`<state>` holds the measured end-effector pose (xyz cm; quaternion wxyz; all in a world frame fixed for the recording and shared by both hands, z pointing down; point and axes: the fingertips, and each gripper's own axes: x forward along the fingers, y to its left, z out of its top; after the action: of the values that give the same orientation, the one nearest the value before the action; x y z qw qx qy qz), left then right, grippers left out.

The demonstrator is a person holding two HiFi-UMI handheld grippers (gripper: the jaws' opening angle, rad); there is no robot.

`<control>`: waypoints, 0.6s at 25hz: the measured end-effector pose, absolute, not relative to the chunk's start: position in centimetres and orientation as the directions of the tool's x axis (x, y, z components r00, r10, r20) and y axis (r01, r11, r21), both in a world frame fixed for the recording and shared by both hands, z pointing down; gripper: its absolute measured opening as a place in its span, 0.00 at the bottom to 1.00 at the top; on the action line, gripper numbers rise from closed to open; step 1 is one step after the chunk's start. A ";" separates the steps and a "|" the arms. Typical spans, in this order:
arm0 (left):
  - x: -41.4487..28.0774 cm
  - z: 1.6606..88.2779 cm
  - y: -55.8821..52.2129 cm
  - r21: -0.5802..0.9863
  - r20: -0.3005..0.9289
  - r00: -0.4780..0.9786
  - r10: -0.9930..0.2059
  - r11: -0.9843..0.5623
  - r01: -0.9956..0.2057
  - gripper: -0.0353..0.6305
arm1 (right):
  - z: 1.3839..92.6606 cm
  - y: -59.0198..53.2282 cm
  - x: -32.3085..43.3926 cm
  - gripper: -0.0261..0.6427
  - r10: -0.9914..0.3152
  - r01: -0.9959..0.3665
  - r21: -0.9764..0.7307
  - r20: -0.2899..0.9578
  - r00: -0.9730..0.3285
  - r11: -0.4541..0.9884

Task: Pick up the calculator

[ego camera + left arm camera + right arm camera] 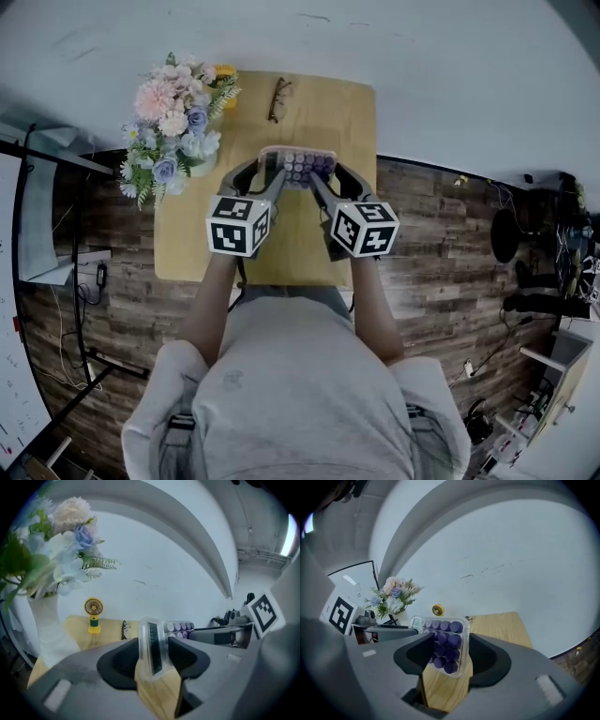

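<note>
The calculator (298,167) is held at both ends. The left claw (266,178) is clenched on its display end and the right claw (324,182) on its purple-keyed end, with the pads pressed against the clear casing. It is carried between the two claws, above the wooden counter (342,112). Glasses (278,98) are noted beyond the claws, and a flower bouquet (173,122) outboard of the left claw.
</note>
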<state>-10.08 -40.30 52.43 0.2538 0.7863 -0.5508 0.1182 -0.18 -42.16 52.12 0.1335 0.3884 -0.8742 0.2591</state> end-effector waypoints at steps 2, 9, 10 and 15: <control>-9.7 51.5 -40.3 0.256 0.448 0.375 -0.811 -0.286 -0.923 0.36 | 51.1 -42.0 0.2 0.37 -0.631 -0.756 -0.333 0.417 -0.654 0.564; -8.4 48.1 -39.7 0.177 0.389 0.403 -0.829 -0.362 -0.915 0.36 | 47.7 -41.0 1.6 0.37 -0.705 -0.788 -0.262 0.351 -0.616 0.557; -8.2 47.7 -39.6 0.175 0.378 0.409 -0.831 -0.369 -0.913 0.36 | 47.2 -40.8 1.8 0.37 -0.716 -0.792 -0.257 0.338 -0.611 0.554; -7.4 45.6 -39.2 0.173 0.330 0.440 -0.835 -0.404 -0.898 0.36 | 44.7 -40.0 2.6 0.36 -0.761 -0.812 -0.212 0.282 -0.584 0.544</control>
<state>-7.41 -39.23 45.55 0.1640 0.8324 -0.5206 0.0958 2.63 -40.05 44.71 0.0783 0.4494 -0.8751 0.1616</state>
